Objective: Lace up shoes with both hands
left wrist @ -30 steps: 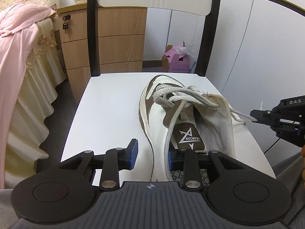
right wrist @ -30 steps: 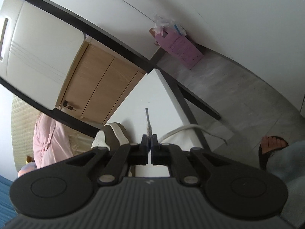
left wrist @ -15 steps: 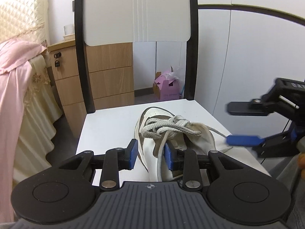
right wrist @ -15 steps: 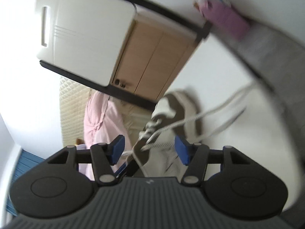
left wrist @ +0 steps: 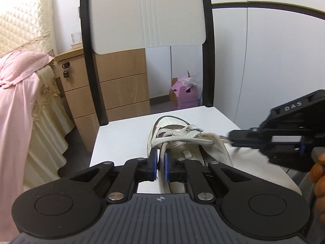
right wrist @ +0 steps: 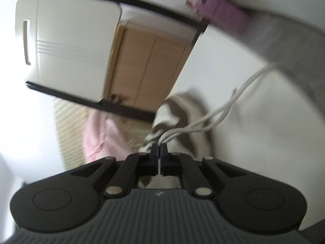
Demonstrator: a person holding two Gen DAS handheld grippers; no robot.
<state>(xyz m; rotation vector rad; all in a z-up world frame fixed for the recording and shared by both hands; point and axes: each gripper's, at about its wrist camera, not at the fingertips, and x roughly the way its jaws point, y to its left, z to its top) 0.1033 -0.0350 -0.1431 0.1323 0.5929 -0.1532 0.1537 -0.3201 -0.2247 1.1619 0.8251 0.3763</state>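
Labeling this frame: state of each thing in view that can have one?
left hand-held gripper: closing on a shoelace strand
right hand-held gripper: shut on the shoelace
shoelace: partly laced, pulled out to both sides
sneaker: upright on the chair seat
drawer padlock: hanging, looks locked

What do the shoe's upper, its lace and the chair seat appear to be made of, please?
The white and brown low-top shoe looks like smooth leather or a synthetic imitation: matte panels and a row of small perforations on the toe. Its pale flat shoelace seems woven cotton or polyester, with a visible braid. The glossy white chair seat looks like moulded plastic or lacquered board; I cannot tell which.
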